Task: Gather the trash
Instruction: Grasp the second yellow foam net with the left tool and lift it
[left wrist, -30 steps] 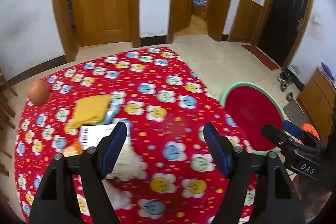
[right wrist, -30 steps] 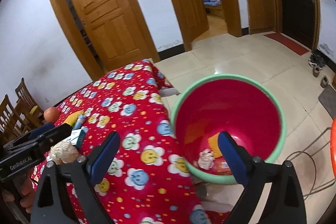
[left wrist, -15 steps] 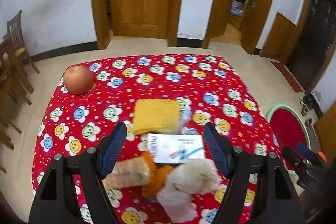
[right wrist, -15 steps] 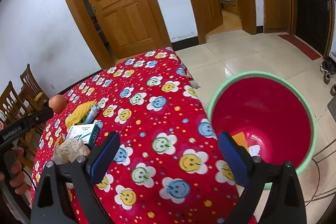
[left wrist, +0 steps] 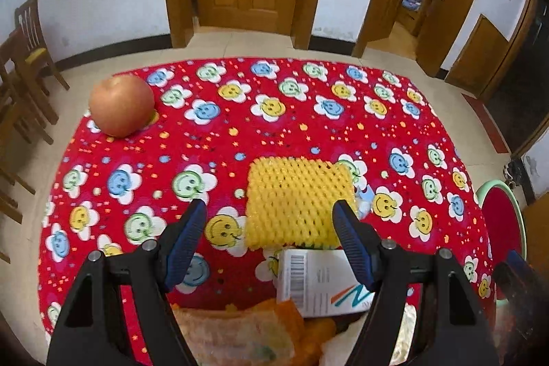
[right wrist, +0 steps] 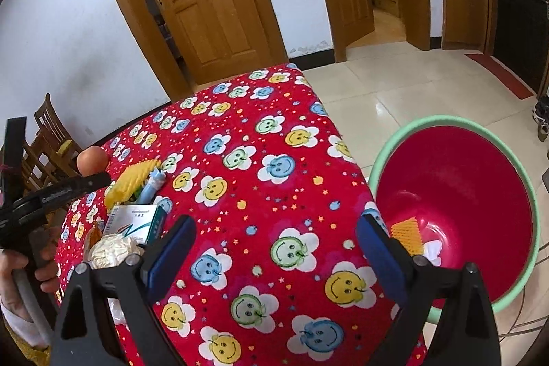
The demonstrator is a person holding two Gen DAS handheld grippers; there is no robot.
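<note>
A yellow foam mesh sleeve lies flat on the flower-printed desk (white cardboard box touching it). Left tongs hover spread over it; right tongs gape empty.

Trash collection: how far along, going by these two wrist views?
Done: an orange foam net and white paper already lie in the red basin with the green rim. In hand: nothing; the left gripper and right gripper are both open. Left: the yellow foam fruit net, white cardboard box, crumpled wrapper and orange scraps on the red flowered tablecloth.
</note>
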